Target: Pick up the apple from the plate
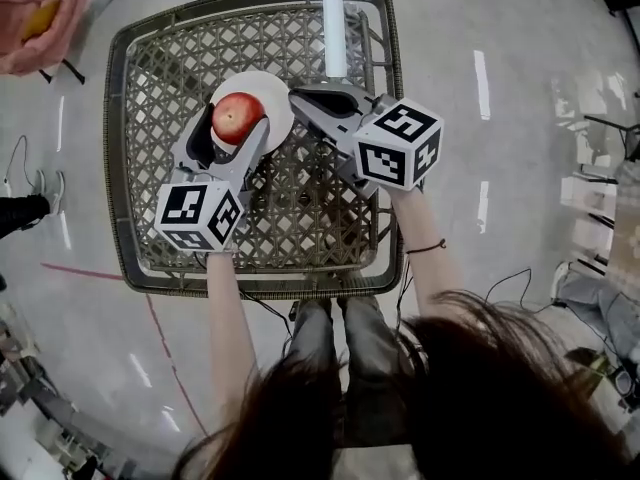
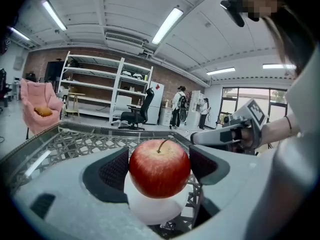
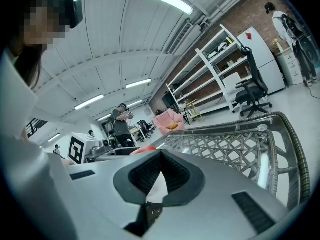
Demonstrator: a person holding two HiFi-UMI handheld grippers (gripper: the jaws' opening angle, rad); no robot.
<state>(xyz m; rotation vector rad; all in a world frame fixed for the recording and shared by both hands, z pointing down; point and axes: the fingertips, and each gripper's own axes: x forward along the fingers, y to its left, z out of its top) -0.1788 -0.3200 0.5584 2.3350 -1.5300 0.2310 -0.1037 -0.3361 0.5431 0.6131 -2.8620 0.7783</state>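
A red apple (image 1: 237,116) (image 2: 160,168) sits over a small white plate (image 1: 276,90) (image 2: 152,210) at the back of the wicker table. My left gripper (image 1: 235,126) (image 2: 160,165) is shut on the apple, one dark pad pressed against each side. My right gripper (image 1: 297,95) (image 3: 160,156) lies to the apple's right with its tip at the plate's right rim. Its jaws are shut and a white sliver of plate shows between the pads. In the right gripper view only a red edge of the apple (image 3: 145,149) shows above the jaws.
The table (image 1: 118,168) is a square wicker frame under a glass top, with a raised rim all round. A pink armchair (image 1: 28,18) stands at the far left, a person's shoe (image 1: 30,208) beside the table. Shelves (image 2: 105,89) and an office chair (image 2: 137,111) stand far behind.
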